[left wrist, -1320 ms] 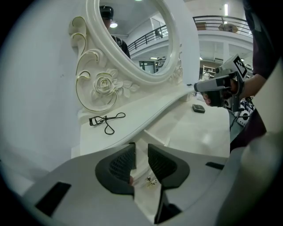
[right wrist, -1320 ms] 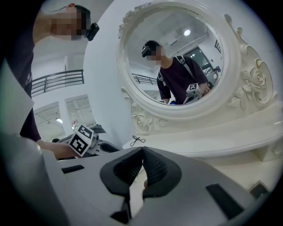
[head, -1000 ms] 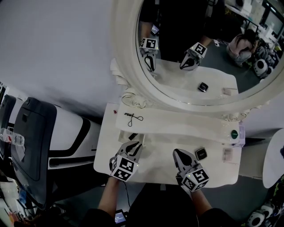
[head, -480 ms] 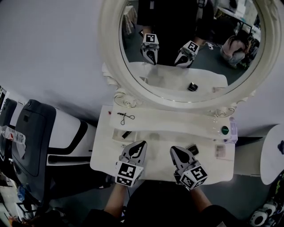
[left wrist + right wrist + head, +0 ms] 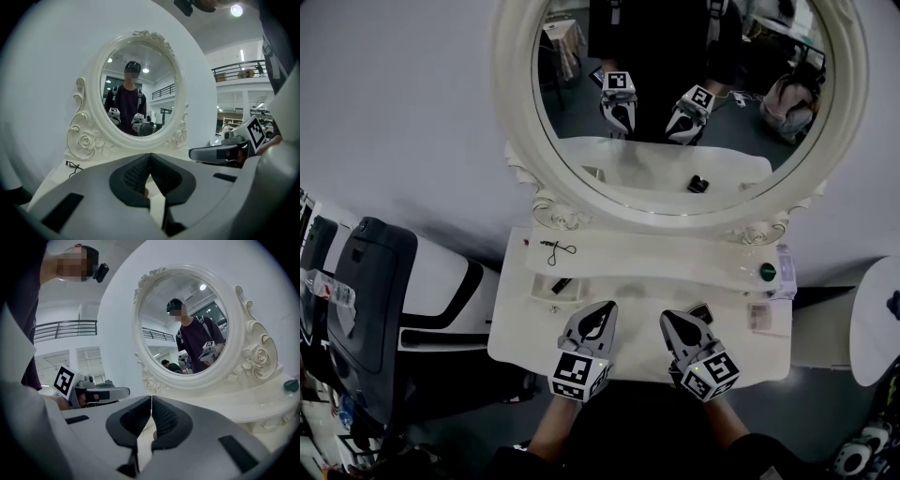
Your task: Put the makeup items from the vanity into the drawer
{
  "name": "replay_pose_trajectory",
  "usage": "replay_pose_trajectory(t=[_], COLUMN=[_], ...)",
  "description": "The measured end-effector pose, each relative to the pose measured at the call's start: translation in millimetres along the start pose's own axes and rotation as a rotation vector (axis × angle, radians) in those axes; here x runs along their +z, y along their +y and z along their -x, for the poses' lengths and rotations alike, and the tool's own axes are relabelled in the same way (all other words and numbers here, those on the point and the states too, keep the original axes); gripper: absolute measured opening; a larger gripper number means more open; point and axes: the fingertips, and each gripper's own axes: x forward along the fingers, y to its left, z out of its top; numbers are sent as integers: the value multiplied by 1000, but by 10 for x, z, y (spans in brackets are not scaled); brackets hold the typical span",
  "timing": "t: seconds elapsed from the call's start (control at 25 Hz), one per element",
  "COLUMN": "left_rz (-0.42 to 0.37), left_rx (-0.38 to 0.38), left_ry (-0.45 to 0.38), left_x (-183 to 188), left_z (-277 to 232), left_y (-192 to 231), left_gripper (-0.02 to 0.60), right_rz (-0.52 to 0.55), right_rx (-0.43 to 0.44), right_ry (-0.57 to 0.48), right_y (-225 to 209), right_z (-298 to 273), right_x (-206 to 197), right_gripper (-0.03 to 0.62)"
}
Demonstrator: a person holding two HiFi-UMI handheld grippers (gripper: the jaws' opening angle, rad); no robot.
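Both grippers hover low over the front edge of the white table (image 5: pixel 517 330), side by side and pointing towards the oval mirror (image 5: pixel 514 94); the left gripper (image 5: pixel 603 313) has its fingers (image 5: pixel 140 171) pressed together on nothing, and the right gripper (image 5: pixel 671 323) likewise has its fingers (image 5: pixel 161 416) closed and empty. The makeup items are all on the table: an eyelash curler (image 5: pixel 555 248) on the raised shelf at the left and a small dark stick (image 5: pixel 561 283) just below it. A dark square compact (image 5: pixel 703 312) lies just beside the right gripper, a flat pinkish item (image 5: pixel 757 319) further right and a green-topped jar (image 5: pixel 767 272) on the shelf.
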Motion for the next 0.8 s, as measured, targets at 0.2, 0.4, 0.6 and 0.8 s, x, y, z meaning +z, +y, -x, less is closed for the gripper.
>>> replay_pose_trajectory(t=[0.2, 0.4, 0.6, 0.8], left_rz=[12, 18, 22, 29], left_rx=[-28, -81, -123, -158], left_ry=[0, 18, 34, 63], left_x=[-30, -84, -142, -246], left_z=[-128, -318, -498, -639], left_y=[-196, -441, -649, -822], left_gripper=[15, 14, 14, 15], right_rz=[16, 15, 15, 20], right_rx=[-48, -118, -176, -226], right_ry=[14, 33, 73, 119], right_y=[-159, -413, -664, -865], right_z=[133, 351, 556, 709], right_x=[-7, -38, -135, -264], right_gripper=[26, 26, 26, 29])
